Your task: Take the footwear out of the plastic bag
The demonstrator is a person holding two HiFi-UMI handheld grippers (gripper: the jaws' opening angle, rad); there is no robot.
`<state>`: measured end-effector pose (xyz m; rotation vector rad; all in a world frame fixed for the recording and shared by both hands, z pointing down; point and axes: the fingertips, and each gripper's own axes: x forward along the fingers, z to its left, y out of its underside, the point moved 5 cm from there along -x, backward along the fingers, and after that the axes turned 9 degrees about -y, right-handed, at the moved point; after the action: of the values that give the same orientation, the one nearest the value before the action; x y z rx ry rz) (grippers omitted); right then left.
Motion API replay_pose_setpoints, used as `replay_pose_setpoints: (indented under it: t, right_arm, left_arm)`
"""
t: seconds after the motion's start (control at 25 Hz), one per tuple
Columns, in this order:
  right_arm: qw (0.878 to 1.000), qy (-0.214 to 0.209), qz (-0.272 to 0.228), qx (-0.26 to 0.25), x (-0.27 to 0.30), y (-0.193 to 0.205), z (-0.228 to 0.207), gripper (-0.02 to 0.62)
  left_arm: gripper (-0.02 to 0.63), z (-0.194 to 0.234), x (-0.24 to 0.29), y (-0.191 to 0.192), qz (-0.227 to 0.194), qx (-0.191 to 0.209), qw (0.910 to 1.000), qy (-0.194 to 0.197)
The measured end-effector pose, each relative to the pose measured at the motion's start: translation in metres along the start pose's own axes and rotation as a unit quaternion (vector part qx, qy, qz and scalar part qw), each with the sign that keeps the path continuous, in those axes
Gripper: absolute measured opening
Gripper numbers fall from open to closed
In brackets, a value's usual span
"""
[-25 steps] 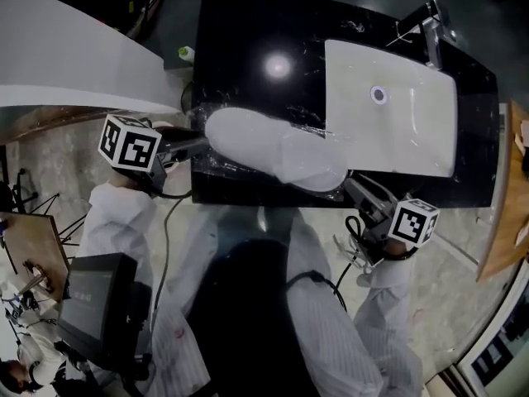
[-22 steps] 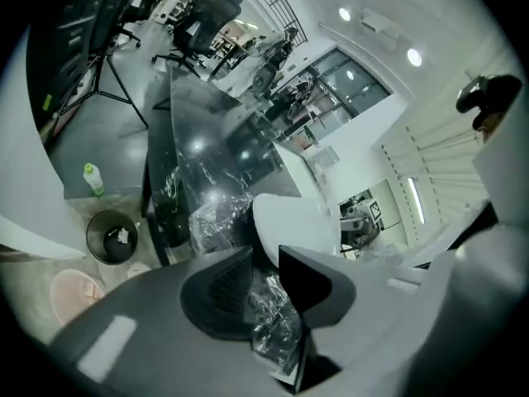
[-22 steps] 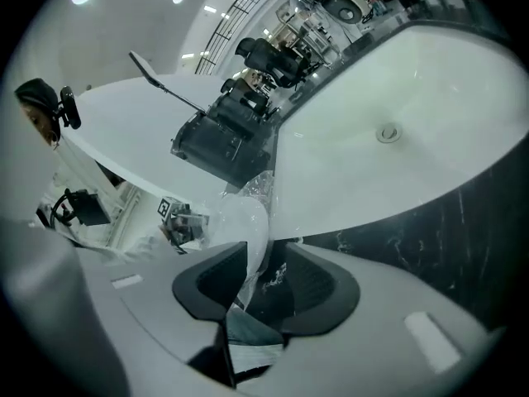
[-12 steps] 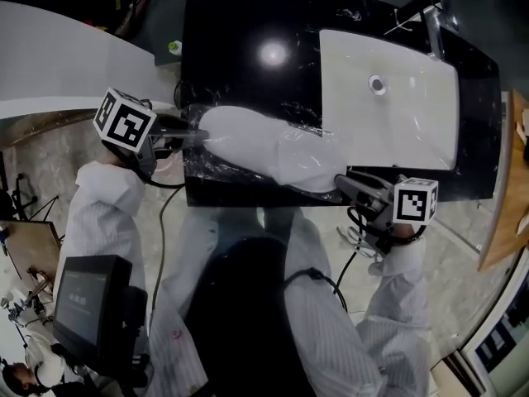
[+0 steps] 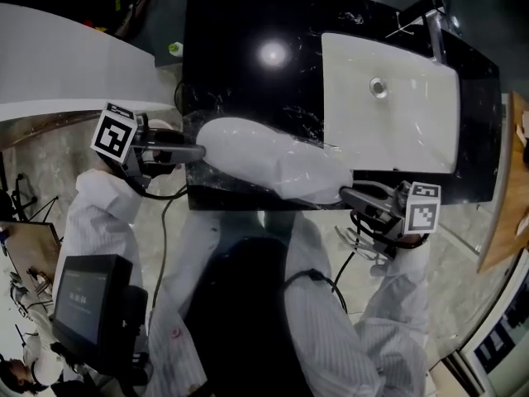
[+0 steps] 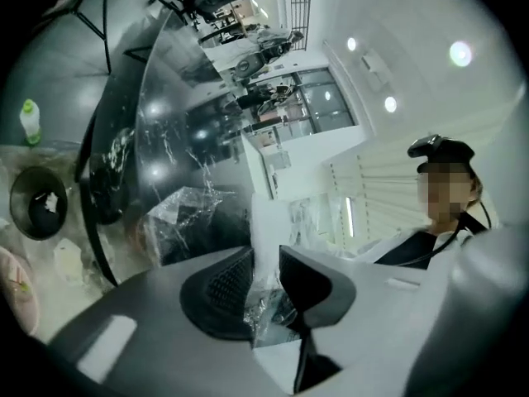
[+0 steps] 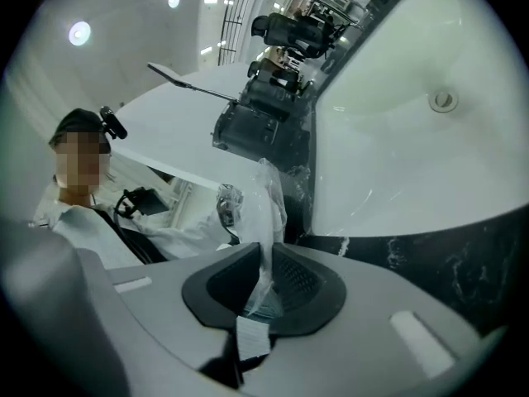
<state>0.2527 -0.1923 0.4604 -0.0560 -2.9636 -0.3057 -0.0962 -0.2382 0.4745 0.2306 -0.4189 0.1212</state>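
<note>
Plastic bag [image 5: 318, 176], white footwear [image 5: 240, 143] inside, lies along tabletop [image 5: 248, 23] front edge between my tools. Left tool [image 5: 201, 151], jaws just widened, clamps bagged footwear end as anchor. Right tool [image 5: 346, 193], jaws just closed, pinches loose film at opposite end, likely to strip bag.

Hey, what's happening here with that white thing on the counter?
A person holds a gripper in each hand, working on a plastic bag with white footwear inside, lying on the black counter beside the sink. The left gripper grips one end, though its jaws have just been opening a little. The right gripper, whose jaws have just been closing, pinches the film at the other end. The footwear is not out yet.
</note>
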Motion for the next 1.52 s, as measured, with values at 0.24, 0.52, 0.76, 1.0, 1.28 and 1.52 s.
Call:
replay_pose_setpoints:
  t: [0.24, 0.52, 0.76, 1.0, 1.28, 1.52]
  right_arm:
    - [0.996, -0.078, -0.004, -0.032, -0.012, -0.005, 0.017, 0.06]
    - [0.99, -0.124, -0.028, -0.065, -0.024, -0.013, 0.035, 0.057]
    - [0.985, -0.127, -0.055, -0.103, -0.031, -0.018, 0.046, 0.058]
    - [0.982, -0.097, -0.081, -0.138, -0.036, -0.03, 0.05, 0.058]
    - [0.975, -0.05, -0.148, -0.156, -0.064, -0.045, 0.055, 0.014]
    - [0.957, 0.084, -0.215, -0.177, -0.105, -0.053, 0.058, 0.014]
  left_arm:
    - [0.075, -0.031, -0.008, 0.006, -0.035, 0.041, 0.9962, 0.069]
    - [0.066, -0.065, -0.015, 0.001, -0.088, 0.09, 0.9881, 0.088]
    - [0.049, -0.083, -0.022, -0.012, -0.163, 0.107, 0.9806, 0.02]
    - [0.048, -0.107, -0.04, -0.009, -0.208, 0.127, 0.9695, -0.02]
    - [0.048, -0.114, -0.08, -0.014, -0.286, 0.127, 0.9471, -0.072]
    - [0.049, -0.117, -0.11, -0.022, -0.353, 0.129, 0.9128, -0.16]
